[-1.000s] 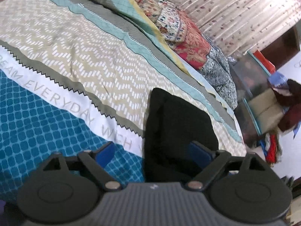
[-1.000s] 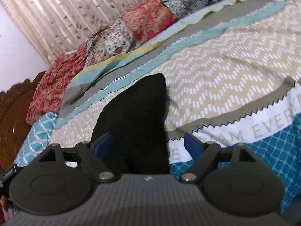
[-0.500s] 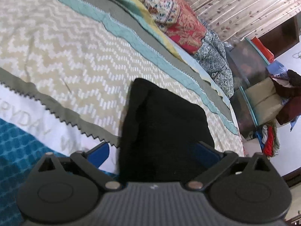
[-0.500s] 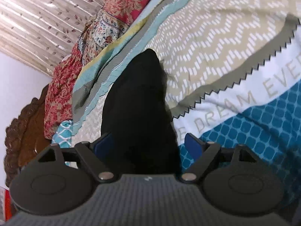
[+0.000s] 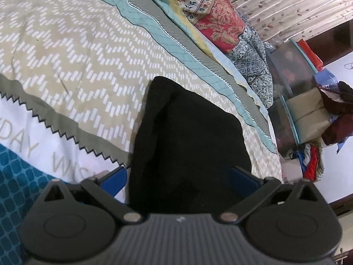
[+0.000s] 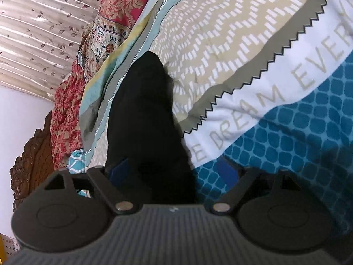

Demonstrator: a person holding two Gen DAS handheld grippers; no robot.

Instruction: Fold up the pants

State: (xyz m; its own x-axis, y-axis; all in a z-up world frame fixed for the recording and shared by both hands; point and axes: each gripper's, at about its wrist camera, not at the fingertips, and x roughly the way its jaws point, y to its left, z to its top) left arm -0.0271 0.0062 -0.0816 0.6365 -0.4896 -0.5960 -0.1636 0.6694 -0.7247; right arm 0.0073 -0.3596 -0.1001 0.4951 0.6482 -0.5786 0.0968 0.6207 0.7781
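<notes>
Black folded pants (image 5: pixel 187 132) lie as a compact dark bundle on the patterned bedspread (image 5: pixel 66 44). My left gripper (image 5: pixel 178 176) hangs low over the bundle's near end. It is open wide, with one blue pad (image 5: pixel 114 178) just off the fabric's left edge and the other at its right edge. In the right wrist view the pants (image 6: pixel 145 110) run away from me as a narrow dark strip. My right gripper (image 6: pixel 173 171) is open around their near end. Its left pad sits against the cloth and its right pad (image 6: pixel 227 172) is over the blue-patterned bedspread (image 6: pixel 286 132), apart from the pants.
Floral quilts and pillows (image 5: pixel 216 15) are piled along the bed's far side below a leaf-print curtain (image 6: pixel 33 22). Clear storage boxes (image 5: pixel 293 72) and a heap of clothes (image 5: pixel 335 114) stand past the bed's edge. A carved wooden headboard (image 6: pixel 33 154) shows at the left.
My left gripper slid across the bed until the pants sit centred between its fingers, and its jaws spread wider. My right gripper rolled and dipped, so the bed now looks tilted.
</notes>
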